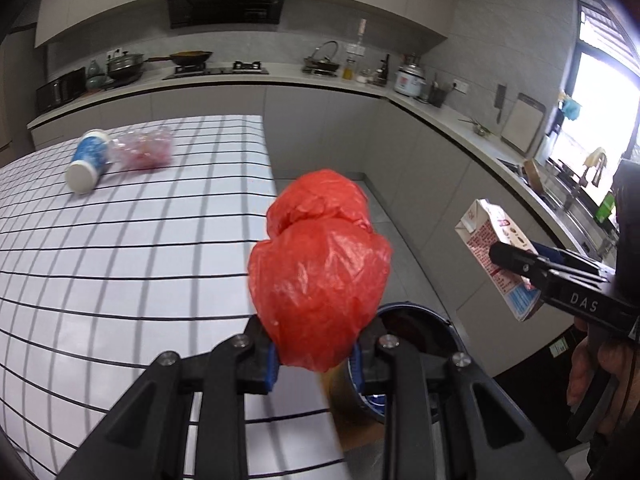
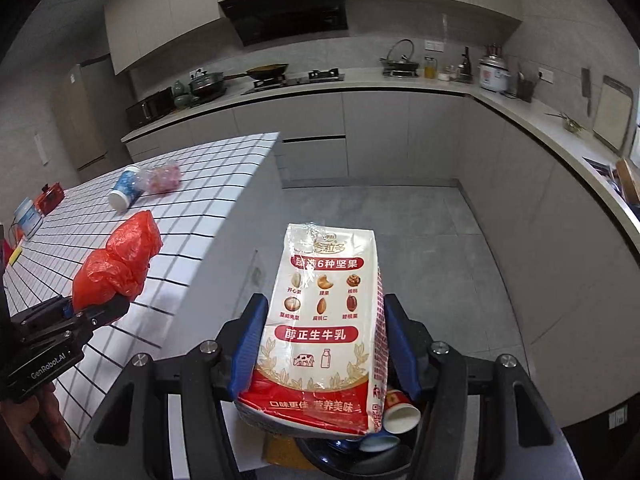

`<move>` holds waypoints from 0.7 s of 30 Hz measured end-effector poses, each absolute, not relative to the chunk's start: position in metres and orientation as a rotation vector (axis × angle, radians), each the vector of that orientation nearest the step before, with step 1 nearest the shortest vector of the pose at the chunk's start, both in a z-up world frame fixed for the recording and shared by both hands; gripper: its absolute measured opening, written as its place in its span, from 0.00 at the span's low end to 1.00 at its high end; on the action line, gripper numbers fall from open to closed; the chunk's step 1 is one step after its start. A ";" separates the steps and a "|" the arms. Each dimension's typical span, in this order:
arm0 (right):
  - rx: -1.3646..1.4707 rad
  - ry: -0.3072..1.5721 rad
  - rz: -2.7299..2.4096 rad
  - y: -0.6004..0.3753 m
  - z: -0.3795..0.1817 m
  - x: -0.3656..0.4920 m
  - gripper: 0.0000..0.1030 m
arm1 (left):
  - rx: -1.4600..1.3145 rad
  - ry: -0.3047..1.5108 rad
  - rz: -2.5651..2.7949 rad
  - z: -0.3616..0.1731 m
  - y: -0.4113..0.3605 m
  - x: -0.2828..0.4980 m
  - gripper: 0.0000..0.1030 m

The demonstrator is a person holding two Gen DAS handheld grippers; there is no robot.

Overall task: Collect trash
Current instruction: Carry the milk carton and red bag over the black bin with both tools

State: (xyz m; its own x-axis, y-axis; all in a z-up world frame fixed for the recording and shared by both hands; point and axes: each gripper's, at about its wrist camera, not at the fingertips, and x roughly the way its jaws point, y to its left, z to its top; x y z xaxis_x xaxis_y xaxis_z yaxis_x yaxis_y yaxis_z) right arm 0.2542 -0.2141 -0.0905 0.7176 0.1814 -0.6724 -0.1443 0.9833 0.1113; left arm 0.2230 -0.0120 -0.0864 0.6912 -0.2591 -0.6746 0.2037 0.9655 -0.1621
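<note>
While clamped between the blue pads of the left gripper [image 1: 316, 354], crumpled red plastic bag [image 1: 320, 268] bulging up above the fingers, over the near edge of a white tiled table with dark grid lines [image 1: 132, 248]. Squeezed upright between the blue pads of the right gripper [image 2: 326, 344], white and red milk carton printed with nuts and a cow [image 2: 324, 332]. Directly below both grippers, round dark trash bin [image 1: 416, 316] on the grey floor beside the table, holding a red and white paper cup [image 2: 400, 412] lying on its side. Farther back on the table, blue and white paper cup [image 1: 90, 160] tipped over, touching a crumpled clear plastic wrapper with pink contents [image 1: 146, 148]. At the table's far left, small red box [image 2: 50, 197] near a white and blue container [image 2: 27, 211]. Behind, grey kitchen counter [image 1: 280, 76] with pans on a stove.
</note>
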 end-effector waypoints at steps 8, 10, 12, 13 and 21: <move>0.042 0.783 0.160 -0.268 -0.126 0.227 0.58 | -0.065 0.795 -0.319 -0.101 -0.069 0.210 0.28; 0.046 0.799 0.157 -0.278 -0.138 0.222 0.58 | -0.066 0.802 -0.327 -0.106 -0.080 0.206 0.28; 0.052 0.805 0.163 -0.285 -0.147 0.218 0.58 | -0.067 0.812 -0.338 -0.111 -0.091 0.204 0.28; 0.049 0.812 0.168 -0.288 -0.154 0.215 0.58 | -0.069 0.816 -0.341 -0.112 -0.096 0.203 0.28; 0.027 0.864 0.208 -0.300 -0.200 0.207 0.58 | -0.089 0.859 -0.364 -0.135 -0.130 0.194 0.28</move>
